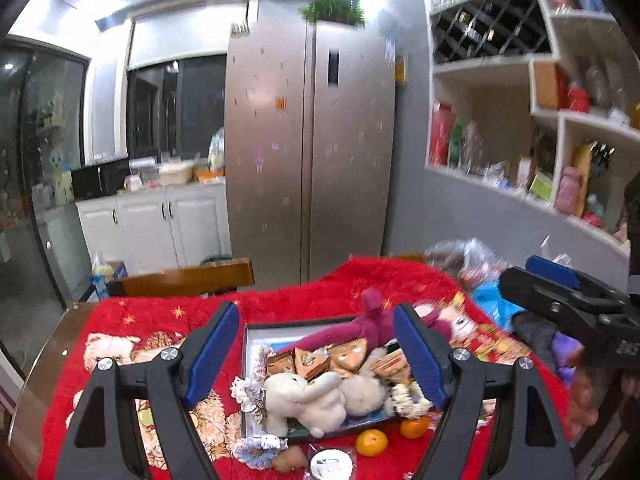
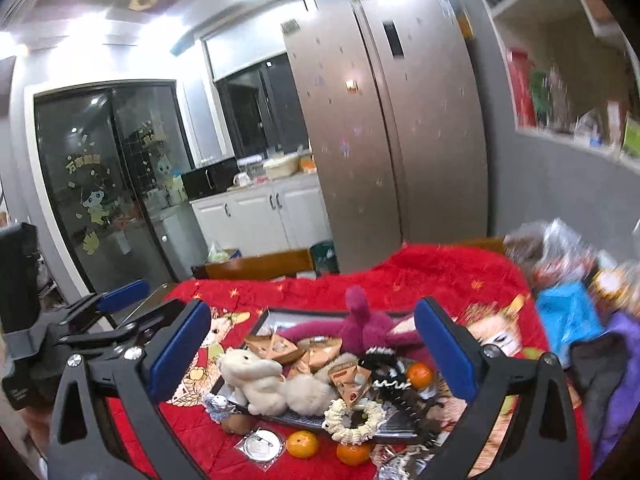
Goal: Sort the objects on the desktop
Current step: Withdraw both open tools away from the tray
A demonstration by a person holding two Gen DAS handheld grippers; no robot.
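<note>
A dark tray (image 1: 256, 326) (image 2: 264, 318) lies on the red blanket, piled with a white plush elephant (image 1: 298, 400) (image 2: 256, 380), a magenta plush (image 1: 360, 326) (image 2: 360, 328), brown triangular packets (image 1: 320, 358) (image 2: 276, 348), a white scrunchie (image 2: 354, 420) and a black hair clip (image 2: 386, 364). Tangerines (image 1: 372, 442) (image 2: 303, 444) and a round badge (image 1: 332, 464) (image 2: 260, 446) lie in front of the tray. My left gripper (image 1: 316, 356) is open and empty above the tray. My right gripper (image 2: 312, 354) is open and empty above it too.
A wooden chair back (image 1: 188, 278) (image 2: 260, 266) stands behind the table. Bags and a blue cloth (image 2: 568, 316) (image 1: 492, 300) crowd the table's right side. A fridge (image 1: 308, 140) and wall shelves (image 1: 520, 120) stand beyond. The right gripper shows at the right of the left wrist view (image 1: 568, 292).
</note>
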